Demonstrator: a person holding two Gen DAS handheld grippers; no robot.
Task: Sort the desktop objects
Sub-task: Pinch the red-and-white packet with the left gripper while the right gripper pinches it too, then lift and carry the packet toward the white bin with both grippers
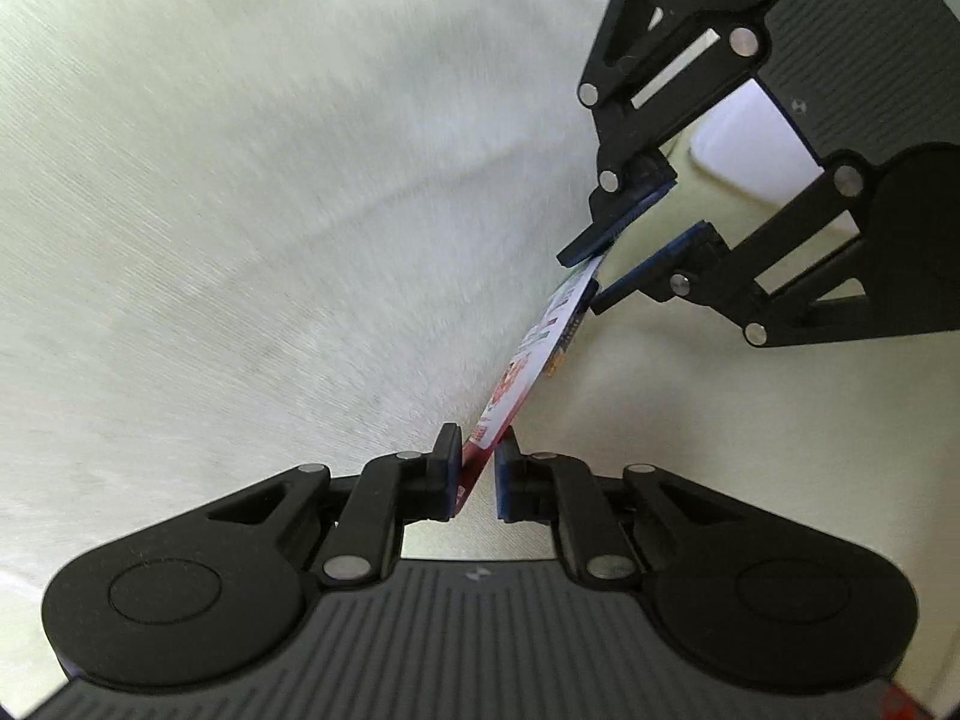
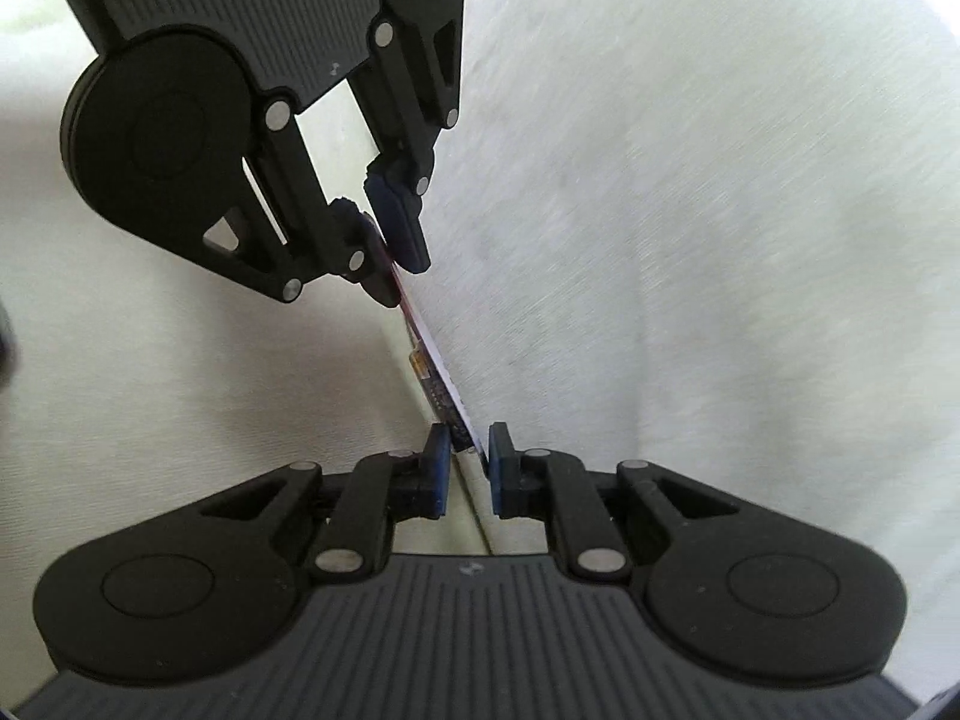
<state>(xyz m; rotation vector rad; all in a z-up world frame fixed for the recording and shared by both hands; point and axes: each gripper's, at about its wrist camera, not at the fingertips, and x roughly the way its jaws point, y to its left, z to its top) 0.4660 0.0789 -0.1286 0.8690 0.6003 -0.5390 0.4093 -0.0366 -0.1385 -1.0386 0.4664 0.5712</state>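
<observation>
1. Surroundings: a pale cream cloth [image 1: 252, 192] covers the bench and fills both views. A white boxy object [image 1: 750, 138], blurred, shows behind the linkage of the right tool in the left wrist view. Nothing else lies near the card.
2. Task's thing: a thin printed card [image 1: 540, 348], held edge-on in the air above the cloth, spans the gap between the two tools.
3. Left tool [image 1: 478, 474]: its dark blue pads sit close on either side of the card's red end. The left pad touches the card; whether the right pad presses it cannot be told. In the right wrist view the left tool [image 2: 399, 267] appears clamped on the far end of the card [image 2: 441, 384].
4. Right tool [image 2: 468, 471]: its fingers stand slightly apart, with the card's near end lying between them. In the left wrist view the right tool [image 1: 585, 279] likewise shows a gap at its tips.
5. Orientation: the card's long axis runs from one tool straight to the other, faces turned sideways.
6. Print: red and white graphics on one face; small dark print on the other. The lettering is unreadable.
</observation>
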